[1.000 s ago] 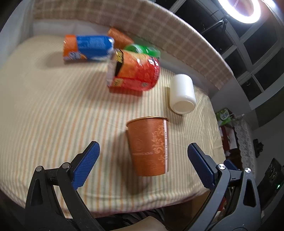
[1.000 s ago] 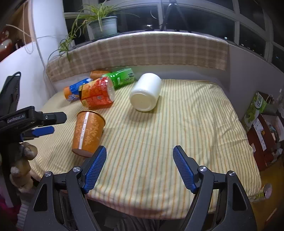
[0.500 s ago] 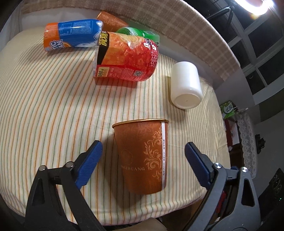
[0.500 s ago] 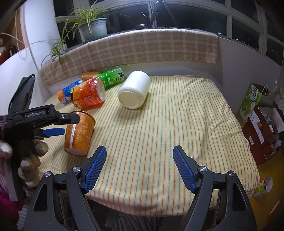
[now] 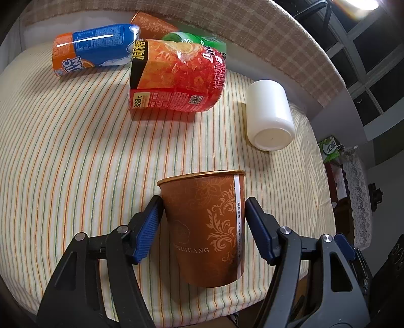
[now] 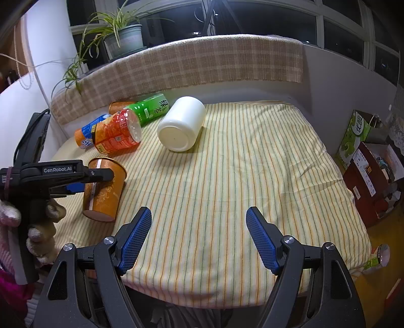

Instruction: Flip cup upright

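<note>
The paper cup (image 5: 209, 227) is seen near the striped cloth's (image 5: 75, 151) front edge, wide rim toward 12 o'clock; its base is cut off from clear view. The left gripper (image 5: 203, 217) is closed against the cup's sides, both pads touching. The right gripper (image 6: 198, 237) is held wide apart, empty, with the white jar (image 6: 181, 125) at 12 o'clock.

I can't see the far orange cup (image 5: 149, 24) fully; the blue bottle (image 5: 93, 51) and green bottle (image 5: 199, 41) hide it.
</note>
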Available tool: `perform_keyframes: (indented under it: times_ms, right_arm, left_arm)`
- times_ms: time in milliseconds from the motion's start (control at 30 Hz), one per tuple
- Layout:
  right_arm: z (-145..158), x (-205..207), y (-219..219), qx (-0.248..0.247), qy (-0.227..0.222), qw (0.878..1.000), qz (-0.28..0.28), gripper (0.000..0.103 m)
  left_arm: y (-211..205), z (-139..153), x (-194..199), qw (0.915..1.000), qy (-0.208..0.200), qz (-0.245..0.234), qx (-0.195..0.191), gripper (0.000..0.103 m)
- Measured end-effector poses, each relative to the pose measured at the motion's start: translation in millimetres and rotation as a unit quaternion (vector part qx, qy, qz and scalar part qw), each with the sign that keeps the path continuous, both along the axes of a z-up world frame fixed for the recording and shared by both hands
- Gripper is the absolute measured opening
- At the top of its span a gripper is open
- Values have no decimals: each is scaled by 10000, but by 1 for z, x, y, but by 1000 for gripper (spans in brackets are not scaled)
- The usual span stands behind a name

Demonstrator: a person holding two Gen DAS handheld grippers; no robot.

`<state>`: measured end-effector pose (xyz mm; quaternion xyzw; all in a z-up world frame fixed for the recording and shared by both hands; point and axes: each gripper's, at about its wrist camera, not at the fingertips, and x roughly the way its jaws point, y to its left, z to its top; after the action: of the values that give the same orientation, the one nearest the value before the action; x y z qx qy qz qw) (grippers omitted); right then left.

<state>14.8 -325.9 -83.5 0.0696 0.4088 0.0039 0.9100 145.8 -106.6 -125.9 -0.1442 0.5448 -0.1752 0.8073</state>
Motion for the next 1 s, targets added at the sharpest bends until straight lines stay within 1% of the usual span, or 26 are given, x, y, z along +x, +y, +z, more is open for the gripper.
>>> perform_keyframes:
  times_ms: [133, 333, 433, 500, 567, 733, 1000]
  right_arm:
    - [-1, 1, 0, -10, 24, 10000, 11, 77]
    - [-3, 2, 0, 27, 77, 10000, 0, 77]
    - [-3, 2, 1, 31, 85, 10000, 14, 77]
    - [-4, 2, 1, 26, 96, 9999, 18, 77]
    - [-5, 2, 0, 32, 113, 9999, 11, 77]
    - [-7, 3, -3, 56, 143, 9999, -44, 77]
    - [-8, 2, -2, 63, 154, 9998, -62, 77]
  left_arm:
    - [-1, 9, -3, 9996, -266, -8, 107, 68]
    - [-7, 27, -10, 9948, -913, -58, 439, 68]
    - [-11, 32, -11, 9902, -1242, -76, 629, 67]
    - [-15, 35, -13, 9844, -1526, -100, 867, 67]
    - [-19, 35, -15, 9810, -1664, -137, 984, 67]
    - [-24, 30, -20, 9767, -1815, -260, 1116, 67]
    - [-27, 28, -34, 9720, -1974, -446, 1193, 67]
